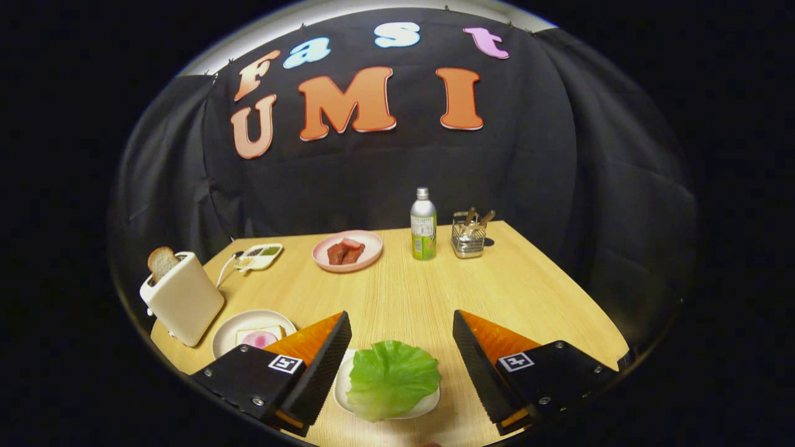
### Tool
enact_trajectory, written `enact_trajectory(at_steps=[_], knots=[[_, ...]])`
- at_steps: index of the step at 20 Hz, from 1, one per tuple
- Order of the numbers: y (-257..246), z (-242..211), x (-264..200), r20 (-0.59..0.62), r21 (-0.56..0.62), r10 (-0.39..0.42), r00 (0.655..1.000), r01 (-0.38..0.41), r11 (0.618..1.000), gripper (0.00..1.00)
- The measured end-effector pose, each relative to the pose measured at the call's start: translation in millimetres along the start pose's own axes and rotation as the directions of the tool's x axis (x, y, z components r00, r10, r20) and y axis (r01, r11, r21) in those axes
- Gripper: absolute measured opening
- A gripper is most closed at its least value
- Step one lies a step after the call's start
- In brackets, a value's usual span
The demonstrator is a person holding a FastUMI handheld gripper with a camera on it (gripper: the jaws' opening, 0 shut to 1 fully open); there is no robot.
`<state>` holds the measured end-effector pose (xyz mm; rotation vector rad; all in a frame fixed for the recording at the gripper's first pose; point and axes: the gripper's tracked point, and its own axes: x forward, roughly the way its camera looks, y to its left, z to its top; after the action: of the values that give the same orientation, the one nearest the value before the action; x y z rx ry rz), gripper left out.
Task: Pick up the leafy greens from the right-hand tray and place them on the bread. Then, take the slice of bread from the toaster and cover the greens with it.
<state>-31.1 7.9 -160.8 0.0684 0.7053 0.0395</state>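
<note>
**Gripper view: your fingers straddle the greens**

Your gripper [402,332] is spread wide and grips nothing. The leafy greens [392,377] lie on their white tray [428,406] between your fingers. Bread [163,261] stands in the toaster [183,298], left.

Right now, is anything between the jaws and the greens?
Nothing visible. The gripper is open with the leafy greens on their white tray lying between its jaws, untouched.
</note>
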Motion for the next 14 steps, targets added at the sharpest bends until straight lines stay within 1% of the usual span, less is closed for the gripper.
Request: enact_trajectory(at_steps=[4, 7, 10, 14], knots=[[3.7, -23.9, 10.4, -0.116, -0.059, -0.015, 0.993, 0.008, 0.998, 0.99], [18.0, -46.8, 15.0, -0.217, -0.091, 0.017, 0.976, -0.038, 0.995, 0.99], [22.5, -72.5, 13.4, -0.327, -0.117, 0.025, 0.945, -0.066, 0.991, 0.99], [27.2, -96.5, 17.6, -0.435, -0.114, 0.016, 0.900, -0.073, 0.991, 0.96]])
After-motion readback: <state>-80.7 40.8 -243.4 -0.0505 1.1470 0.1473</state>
